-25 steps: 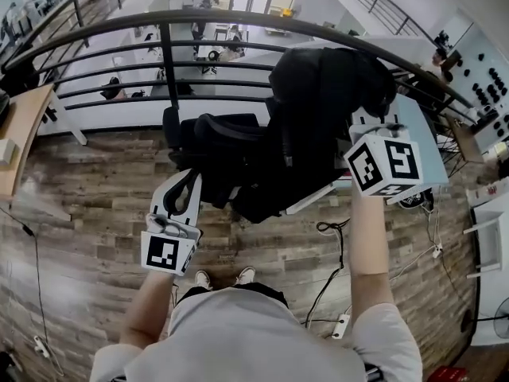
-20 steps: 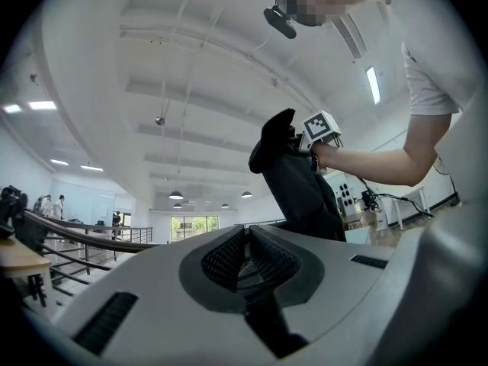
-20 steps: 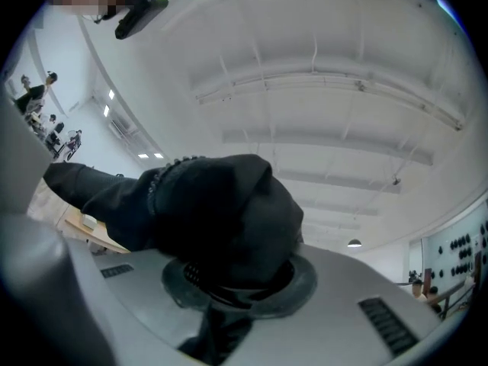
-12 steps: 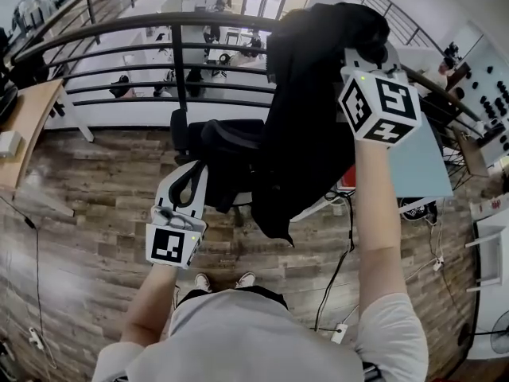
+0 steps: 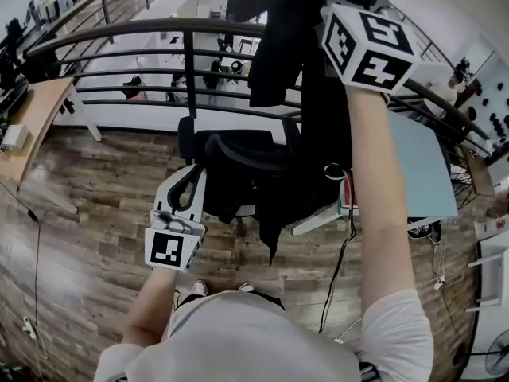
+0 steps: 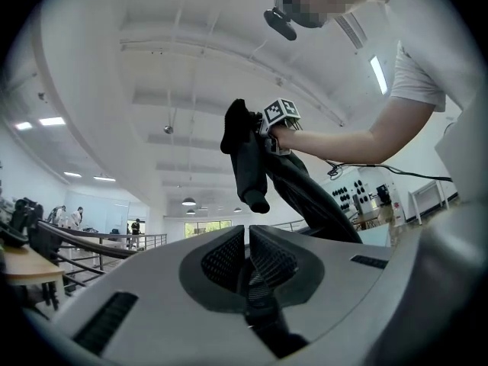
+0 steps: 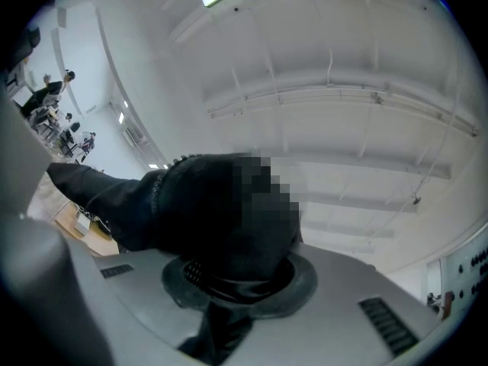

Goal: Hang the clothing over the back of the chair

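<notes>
Step in hand, prob.: lifting clothing [image 5: 296, 62] clear so it can drape over the chair [image 5: 238, 161] back. R gripper [image 7: 232, 269] clamped on a thick bunch of dark fabric, jaws part-way apart w/ cloth filling them. Held high at 12–1 o'clock of chair in head view, tail hanging past chair's 3–5 o'clock side. L gripper [image 6: 246, 250] empty, jaws together, low at chair's 7 o'clock.

To do well:
- Get tail above backrest top.
- Carry across, then lower so approx. half falls each side.
- Let go only once weight sits on backrest.
- Use L to spread any bunching.

Risk: chair may turn or roll if snagged. Containers: none seen.
</notes>
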`<state>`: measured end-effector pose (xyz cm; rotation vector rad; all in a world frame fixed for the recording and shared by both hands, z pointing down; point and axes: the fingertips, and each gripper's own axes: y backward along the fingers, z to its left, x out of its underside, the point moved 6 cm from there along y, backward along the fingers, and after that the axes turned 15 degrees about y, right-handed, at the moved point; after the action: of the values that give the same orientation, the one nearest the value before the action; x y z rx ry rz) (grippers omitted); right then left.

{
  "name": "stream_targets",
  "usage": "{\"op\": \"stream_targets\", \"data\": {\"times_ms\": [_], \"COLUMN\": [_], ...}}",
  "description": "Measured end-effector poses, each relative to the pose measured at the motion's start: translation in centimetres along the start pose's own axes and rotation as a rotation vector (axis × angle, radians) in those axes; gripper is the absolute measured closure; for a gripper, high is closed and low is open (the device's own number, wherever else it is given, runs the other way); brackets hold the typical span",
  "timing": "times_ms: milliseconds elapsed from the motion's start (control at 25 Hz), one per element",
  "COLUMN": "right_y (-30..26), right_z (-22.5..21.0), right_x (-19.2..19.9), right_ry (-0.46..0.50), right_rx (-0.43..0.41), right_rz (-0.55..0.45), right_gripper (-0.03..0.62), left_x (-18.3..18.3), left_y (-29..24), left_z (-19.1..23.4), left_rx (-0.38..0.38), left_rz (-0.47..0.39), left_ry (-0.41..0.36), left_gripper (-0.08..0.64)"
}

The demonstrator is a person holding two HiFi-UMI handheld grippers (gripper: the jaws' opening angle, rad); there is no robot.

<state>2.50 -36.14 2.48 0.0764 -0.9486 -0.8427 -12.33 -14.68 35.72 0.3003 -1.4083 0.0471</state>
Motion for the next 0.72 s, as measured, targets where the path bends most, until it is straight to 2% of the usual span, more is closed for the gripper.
{"op": "stream_targets", "data": {"times_ms": [200,320,480,720], "right_y": [-3.3,-4.0,-3.9,-3.4], "right_z": [1.1,3.3,8.8,15.2], "right_x": [-2.5,-2.5,0.9,7.3], "right_ry": [-0.026,-0.017,0.018,-0.031], "right_rx": [-0.026,-0.068,-0.157,-0.264], "right_rz": [-0.052,-0.066,-0.019,0.101], "right_gripper": [0.506,0.505,0.503,0.5], "left_x": [-0.7,-0.7,-0.6,0.4], "left_y": [-0.2,0.0,0.6,1.5], "left_z": [0.9,1.4,2.1,3.2], "left_rx": [-0.04,-0.064,-0.086,-0.118], "left_rz": [-0.015,-0.018,-0.014,0.006], "left_ry": [-0.004,0.001,0.003,0.017], "left_gripper": [0.52,0.522,0.52,0.52]}}
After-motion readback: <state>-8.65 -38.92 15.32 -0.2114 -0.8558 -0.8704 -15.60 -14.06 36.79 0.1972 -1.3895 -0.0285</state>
